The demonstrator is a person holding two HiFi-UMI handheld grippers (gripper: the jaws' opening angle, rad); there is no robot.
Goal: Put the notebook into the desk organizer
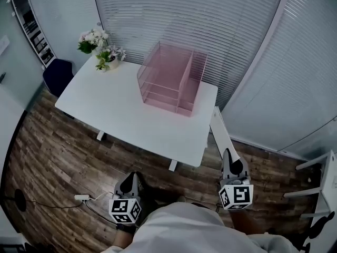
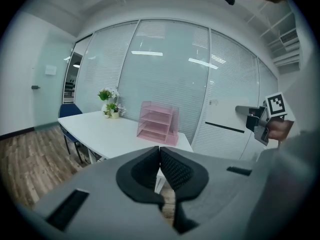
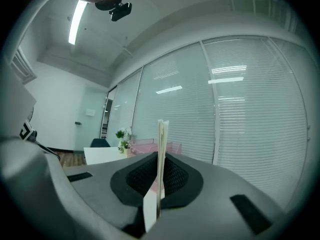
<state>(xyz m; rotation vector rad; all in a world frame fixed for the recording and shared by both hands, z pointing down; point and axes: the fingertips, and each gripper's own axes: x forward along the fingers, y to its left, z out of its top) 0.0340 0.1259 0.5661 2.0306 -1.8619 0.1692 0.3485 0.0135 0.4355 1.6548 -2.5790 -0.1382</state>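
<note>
Step in hand: carrying to the table. The right gripper [image 1: 230, 159] is clamped on the notebook [image 1: 221, 130], held over the floor just off the table's [image 1: 121, 109] right corner, well apart from the organizer [image 1: 171, 80]. The left gripper [image 1: 131, 182] is closed with nothing in it. The next move calls for bringing the notebook over the table and lining its edge up with an organizer compartment. The notebook is thin and pale, and is gripped edge-on at one end.
</note>
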